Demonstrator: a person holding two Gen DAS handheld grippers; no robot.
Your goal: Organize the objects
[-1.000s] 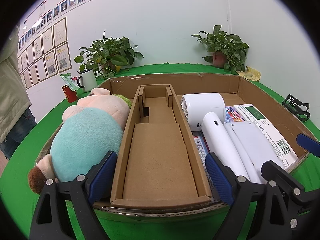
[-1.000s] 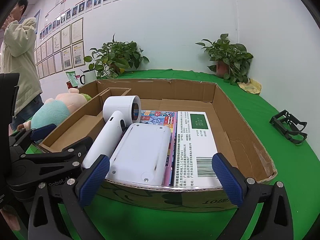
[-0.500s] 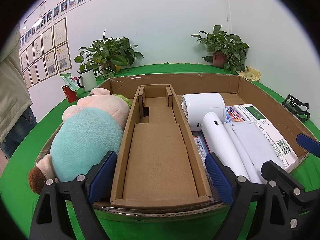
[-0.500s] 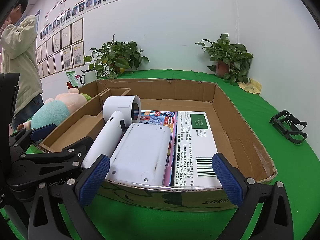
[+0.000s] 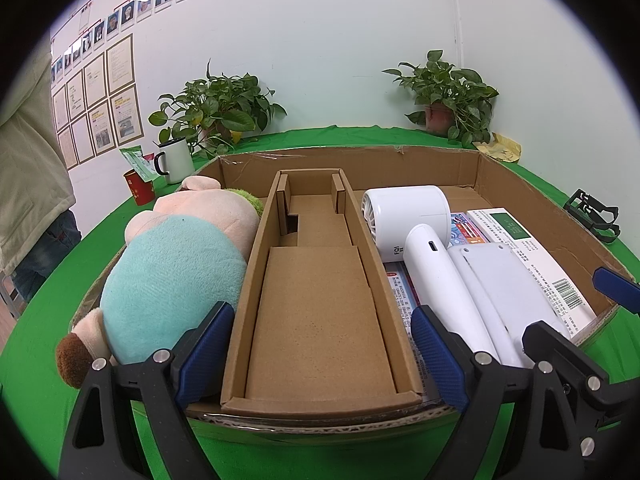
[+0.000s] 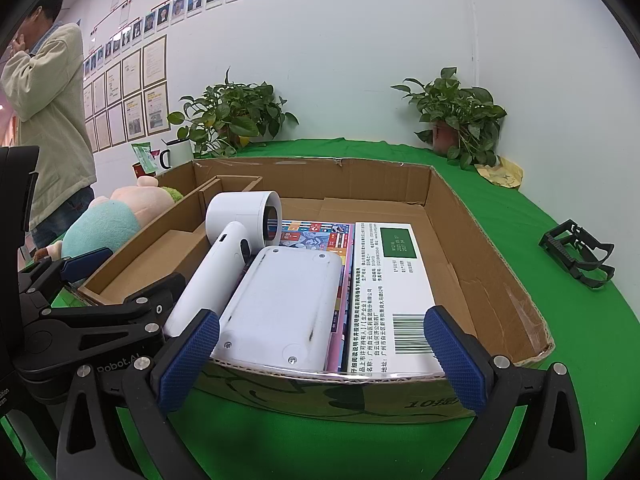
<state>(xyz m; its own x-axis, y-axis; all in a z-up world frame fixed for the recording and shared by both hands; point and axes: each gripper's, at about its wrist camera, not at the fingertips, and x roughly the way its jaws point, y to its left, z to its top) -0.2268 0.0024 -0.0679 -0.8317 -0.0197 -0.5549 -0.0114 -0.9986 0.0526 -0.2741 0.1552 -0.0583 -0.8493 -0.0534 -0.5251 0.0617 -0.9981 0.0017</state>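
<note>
A shallow cardboard box [image 5: 516,188] [image 6: 492,248] sits on the green table. At its left lies a plush pig in a teal shirt [image 5: 172,272] [image 6: 104,228]. In the middle is an empty cardboard insert [image 5: 316,308]. At the right lie a white hair dryer [image 5: 416,236] [image 6: 232,248], a white flat device [image 5: 500,280] [image 6: 288,304], a white medicine box [image 6: 392,280] and a colourful booklet [image 6: 312,236]. My left gripper [image 5: 320,356] is open and empty at the box's near edge. My right gripper [image 6: 320,360] is open and empty, in front of the white device.
Two potted plants [image 5: 216,112] [image 5: 448,96] stand at the back by the wall. A white mug [image 5: 176,160] and a red cup [image 5: 138,188] stand at back left. A black clip-like frame [image 6: 576,252] lies to the right. A person [image 6: 48,100] stands at the left.
</note>
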